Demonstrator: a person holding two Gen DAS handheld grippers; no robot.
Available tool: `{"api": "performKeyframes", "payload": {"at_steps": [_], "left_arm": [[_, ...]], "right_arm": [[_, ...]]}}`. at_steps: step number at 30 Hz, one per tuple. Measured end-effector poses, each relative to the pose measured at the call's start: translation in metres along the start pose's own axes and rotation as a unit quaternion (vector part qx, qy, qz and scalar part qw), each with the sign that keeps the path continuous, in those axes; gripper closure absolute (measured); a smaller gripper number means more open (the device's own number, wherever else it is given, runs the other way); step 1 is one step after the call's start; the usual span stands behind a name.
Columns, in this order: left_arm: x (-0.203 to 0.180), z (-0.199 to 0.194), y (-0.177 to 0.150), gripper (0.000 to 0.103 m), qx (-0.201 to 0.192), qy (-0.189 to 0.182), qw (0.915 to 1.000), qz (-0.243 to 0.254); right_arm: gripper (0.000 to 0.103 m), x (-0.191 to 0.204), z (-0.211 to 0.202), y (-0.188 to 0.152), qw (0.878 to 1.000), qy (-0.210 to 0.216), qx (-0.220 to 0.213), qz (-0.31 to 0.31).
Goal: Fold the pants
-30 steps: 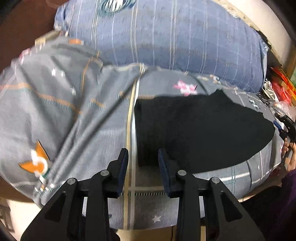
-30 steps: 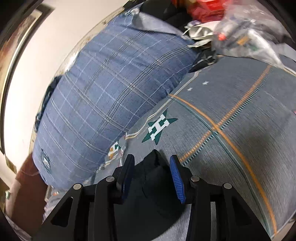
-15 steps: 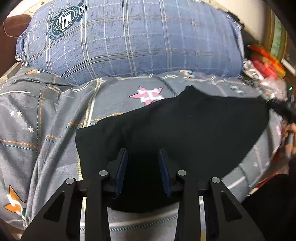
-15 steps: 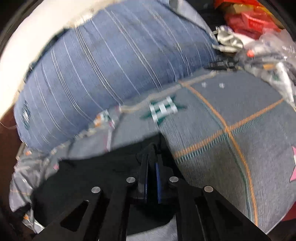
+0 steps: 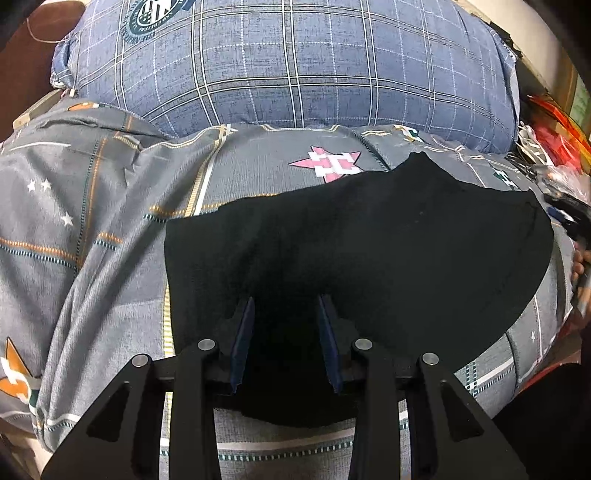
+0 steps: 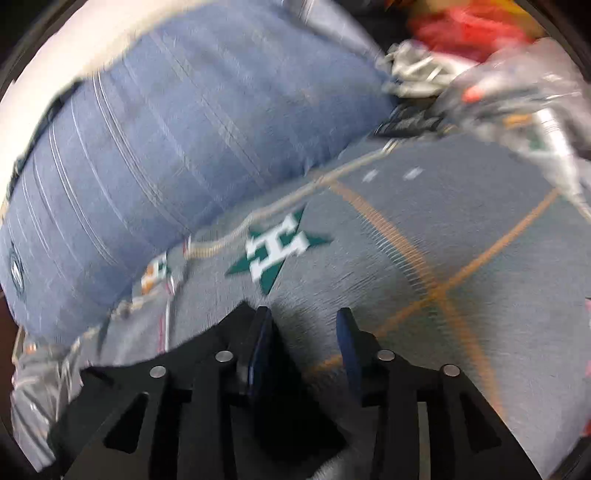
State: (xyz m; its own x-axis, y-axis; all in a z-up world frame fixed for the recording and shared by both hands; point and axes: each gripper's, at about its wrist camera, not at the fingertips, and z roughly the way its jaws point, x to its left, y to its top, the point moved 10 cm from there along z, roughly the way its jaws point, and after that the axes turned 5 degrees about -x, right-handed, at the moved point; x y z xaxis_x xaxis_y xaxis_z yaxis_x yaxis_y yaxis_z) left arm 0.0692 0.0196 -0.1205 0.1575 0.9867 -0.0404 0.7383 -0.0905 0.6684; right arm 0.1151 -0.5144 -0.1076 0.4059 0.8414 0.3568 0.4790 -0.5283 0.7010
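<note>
Pants, black and folded, lie flat on our grey patterned bedspread, just in front of the blue checked pillow. Our left gripper hangs over their near edge with jaws partly apart, gripping nothing. Our right gripper is opening at their corner, with bedspread showing between its 2 fingers.

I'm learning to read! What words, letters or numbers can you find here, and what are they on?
"H": the white letter inside the pink star on the grey bedsheet.
"H": the white letter inside the green star on the same sheet.
Round badge on the blue checked pillow: there is a ring of lettering around it, too small to read.
Black pants: no writing shows.
</note>
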Motion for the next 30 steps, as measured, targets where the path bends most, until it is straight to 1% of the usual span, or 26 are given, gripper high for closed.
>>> {"api": "performKeyframes", "payload": {"at_steps": [1, 2, 4, 5, 6, 8, 10, 11, 12, 13, 14, 15, 16, 17, 20, 22, 24, 25, 26, 27, 28, 30], "left_arm": [[-0.001, -0.002, 0.000, 0.071, -0.003, -0.002, 1.0000, -0.002], [-0.003, -0.005, 0.001, 0.071, -0.009, -0.005, 0.9999, -0.001], [-0.010, -0.013, 0.002, 0.071, -0.025, -0.006, 0.9996, 0.009], [-0.012, -0.015, 0.002, 0.071, -0.028, -0.007, 0.9995, 0.011], [-0.016, -0.017, 0.001, 0.071, -0.032, -0.013, 0.9993, 0.013], [-0.017, -0.015, -0.003, 0.071, -0.029, -0.009, 0.9994, 0.017], [-0.013, -0.002, -0.013, 0.071, -0.004, 0.008, 0.9997, 0.022], [-0.011, 0.008, -0.022, 0.070, 0.016, 0.013, 0.9995, 0.026], [-0.011, 0.010, -0.024, 0.070, 0.013, 0.012, 0.9994, 0.030], [-0.012, 0.007, -0.023, 0.070, 0.008, 0.014, 0.9994, 0.032], [-0.015, 0.003, -0.023, 0.070, 0.016, 0.014, 0.9991, 0.037], [-0.017, -0.003, -0.019, 0.070, 0.013, 0.005, 0.9994, 0.033], [-0.020, -0.012, -0.014, 0.070, -0.002, -0.009, 0.9997, 0.024], [-0.022, -0.017, -0.010, 0.070, -0.009, -0.014, 0.9996, 0.022], [-0.034, -0.034, 0.004, 0.069, -0.029, -0.025, 0.9988, 0.031], [-0.046, -0.043, 0.012, 0.067, -0.041, -0.038, 0.9976, 0.041], [-0.064, -0.050, 0.019, 0.060, -0.053, -0.050, 0.9958, 0.055], [-0.069, -0.051, 0.021, 0.052, -0.057, -0.054, 0.9952, 0.060], [-0.080, -0.055, 0.024, 0.045, -0.064, -0.059, 0.9938, 0.069], [-0.085, -0.054, 0.028, 0.043, -0.069, -0.063, 0.9927, 0.076], [-0.093, -0.054, 0.031, 0.039, -0.073, -0.067, 0.9917, 0.082], [-0.109, -0.052, 0.035, 0.037, -0.073, -0.077, 0.9896, 0.097]], "right_arm": [[0.064, 0.001, -0.015, 0.002, 1.000, 0.017, -0.021, -0.001], [0.064, 0.004, -0.023, 0.002, 0.999, 0.027, -0.024, -0.003], [0.067, 0.017, -0.040, -0.005, 0.998, 0.053, -0.022, -0.026], [0.068, 0.025, -0.047, -0.010, 0.997, 0.060, -0.022, -0.045], [0.071, 0.036, -0.053, -0.016, 0.995, 0.068, -0.022, -0.064], [0.076, 0.055, -0.058, -0.031, 0.992, 0.087, -0.007, -0.092], [0.076, 0.064, -0.046, -0.048, 0.989, 0.073, 0.019, -0.127], [0.079, 0.060, -0.032, -0.060, 0.988, 0.051, 0.046, -0.135], [0.091, 0.048, -0.015, -0.074, 0.988, 0.030, 0.088, -0.127], [0.095, 0.044, -0.012, -0.076, 0.989, 0.033, 0.095, -0.110], [0.095, 0.042, -0.017, -0.070, 0.991, 0.035, 0.086, -0.098], [0.087, 0.043, -0.031, -0.059, 0.993, 0.048, 0.064, -0.085], [0.086, 0.046, -0.041, -0.053, 0.994, 0.061, 0.042, -0.077], [0.086, 0.046, -0.053, -0.047, 0.995, 0.075, 0.023, -0.067], [0.086, 0.042, -0.081, -0.045, 0.992, 0.124, 0.004, -0.004], [0.085, 0.041, -0.095, -0.044, 0.990, 0.140, -0.007, 0.007], [0.080, 0.040, -0.108, -0.043, 0.989, 0.146, -0.024, 0.011], [0.079, 0.039, -0.113, -0.044, 0.989, 0.148, -0.030, 0.012], [0.076, 0.040, -0.115, -0.046, 0.988, 0.149, -0.031, 0.012], [0.072, 0.041, -0.117, -0.047, 0.988, 0.151, -0.031, 0.013], [0.071, 0.042, -0.119, -0.048, 0.988, 0.150, -0.030, 0.013], [0.071, 0.043, -0.120, -0.054, 0.989, 0.148, -0.021, 0.012]]}}
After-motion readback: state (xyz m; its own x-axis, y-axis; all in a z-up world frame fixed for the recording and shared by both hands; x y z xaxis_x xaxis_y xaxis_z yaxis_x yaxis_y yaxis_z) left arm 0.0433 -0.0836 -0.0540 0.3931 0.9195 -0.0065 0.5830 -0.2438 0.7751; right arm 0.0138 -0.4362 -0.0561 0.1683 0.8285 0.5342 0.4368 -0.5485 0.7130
